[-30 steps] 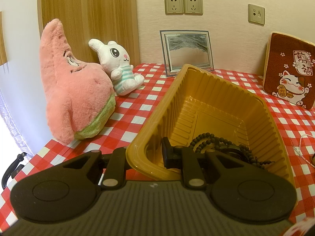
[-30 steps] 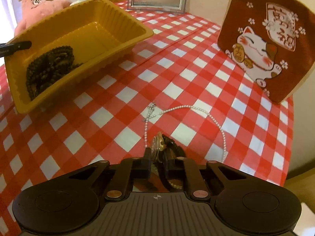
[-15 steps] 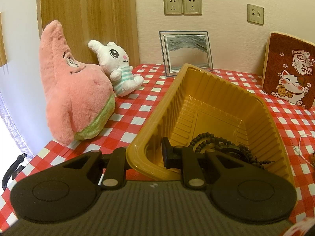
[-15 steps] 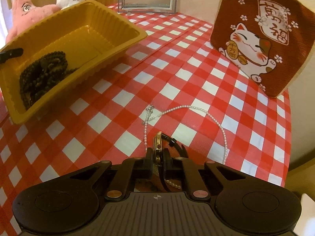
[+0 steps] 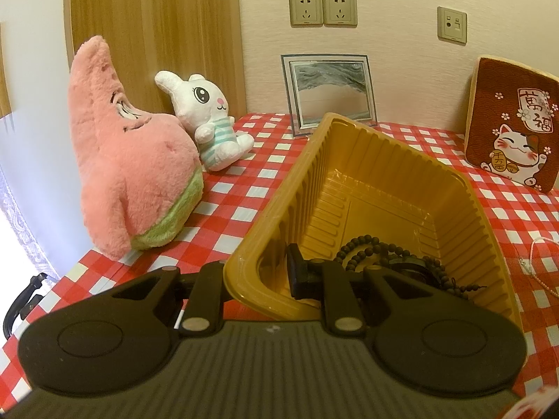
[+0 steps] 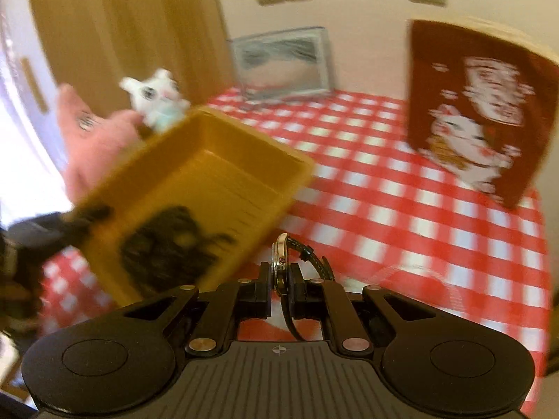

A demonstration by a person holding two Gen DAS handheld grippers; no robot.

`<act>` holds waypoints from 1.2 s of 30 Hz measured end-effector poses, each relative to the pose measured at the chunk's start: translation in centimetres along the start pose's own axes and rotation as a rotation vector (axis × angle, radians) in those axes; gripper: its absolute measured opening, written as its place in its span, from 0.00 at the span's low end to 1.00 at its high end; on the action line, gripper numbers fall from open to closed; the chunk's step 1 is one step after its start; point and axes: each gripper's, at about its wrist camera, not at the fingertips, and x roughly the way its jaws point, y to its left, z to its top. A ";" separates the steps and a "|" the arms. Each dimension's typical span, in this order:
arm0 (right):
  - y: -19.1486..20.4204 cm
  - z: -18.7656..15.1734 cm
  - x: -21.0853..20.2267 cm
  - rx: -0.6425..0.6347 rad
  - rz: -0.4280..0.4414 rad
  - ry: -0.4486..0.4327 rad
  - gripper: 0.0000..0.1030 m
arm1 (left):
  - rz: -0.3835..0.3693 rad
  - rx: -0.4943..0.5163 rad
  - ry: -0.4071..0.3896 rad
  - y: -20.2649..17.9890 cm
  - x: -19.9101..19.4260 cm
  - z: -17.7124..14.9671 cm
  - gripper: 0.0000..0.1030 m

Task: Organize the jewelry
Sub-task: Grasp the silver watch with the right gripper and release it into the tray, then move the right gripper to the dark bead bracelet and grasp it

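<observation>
My left gripper [image 5: 256,276] is shut on the near wall of a yellow plastic tray [image 5: 307,181], holding it tilted on the checkered table. Dark bead strings [image 5: 380,258] lie in the tray's near end. My right gripper [image 6: 280,281] is shut on a gold-cased wristwatch [image 6: 281,262] with a dark strap, held in the air beside the tray [image 6: 227,174]; this view is blurred. A white pearl necklace [image 5: 539,265] lies on the cloth at the right.
A pink star plush [image 5: 129,174] and a white bunny plush [image 5: 209,125] stand at the left. A framed sand picture [image 5: 328,90] leans on the back wall. A red lucky-cat cushion [image 5: 513,125] stands at the right, also in the right wrist view [image 6: 478,111].
My right gripper has lifted the watch off the cloth, away from the pearl necklace, and swung up toward the tray. The left gripper and tray have stayed put.
</observation>
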 end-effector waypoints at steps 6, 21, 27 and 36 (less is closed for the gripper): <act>5.0 0.8 3.3 0.005 0.123 0.007 0.09 | -0.001 -0.001 0.002 -0.1 0.1 0.0 0.16; 5.9 2.0 9.8 0.014 0.053 0.045 0.09 | -0.006 -0.003 0.008 0.0 0.2 0.0 0.16; 4.8 1.5 6.7 0.070 0.015 0.009 0.29 | -0.009 -0.001 0.009 0.1 0.4 0.0 0.16; 0.1 -3.2 -0.6 0.205 -0.149 -0.019 0.39 | -0.009 -0.001 0.009 0.1 0.4 0.0 0.16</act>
